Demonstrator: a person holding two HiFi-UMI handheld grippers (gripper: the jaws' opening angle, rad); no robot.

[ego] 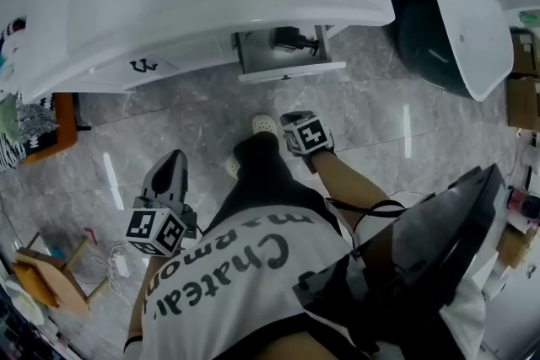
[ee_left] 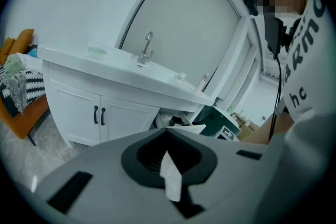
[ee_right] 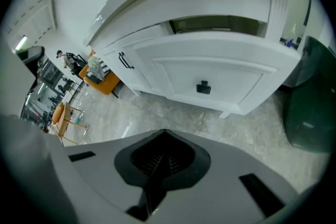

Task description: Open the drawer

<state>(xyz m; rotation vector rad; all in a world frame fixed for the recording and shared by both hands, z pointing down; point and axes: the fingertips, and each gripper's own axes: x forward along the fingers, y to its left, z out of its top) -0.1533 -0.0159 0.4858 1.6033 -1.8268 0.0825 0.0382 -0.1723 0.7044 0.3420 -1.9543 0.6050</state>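
Observation:
The white vanity [ego: 169, 4] has its drawer [ego: 291, 72] pulled out, and dark items show inside it. From the right gripper view, the drawer front [ee_right: 210, 78] with its black knob [ee_right: 203, 87] stands out from the cabinet, leaving a dark gap above. My right gripper [ee_right: 166, 136] is shut and empty, pointing down at the floor short of the drawer, apart from the knob. In the head view the right gripper [ego: 295, 124] hangs below the drawer. My left gripper [ego: 173, 163] is low at the left, shut, with a white scrap [ee_left: 171, 176] at the seam of the left gripper [ee_left: 167, 136].
Two cabinet doors with black handles [ee_left: 98, 115] are left of the drawer. A dark green bin [ego: 426, 46] and a white tub [ego: 468, 25] stand right of the vanity. An orange chair [ego: 51, 126] and a wooden stool [ego: 51, 278] are at the left. The person's white shoes [ego: 264, 124] stand on the marble floor.

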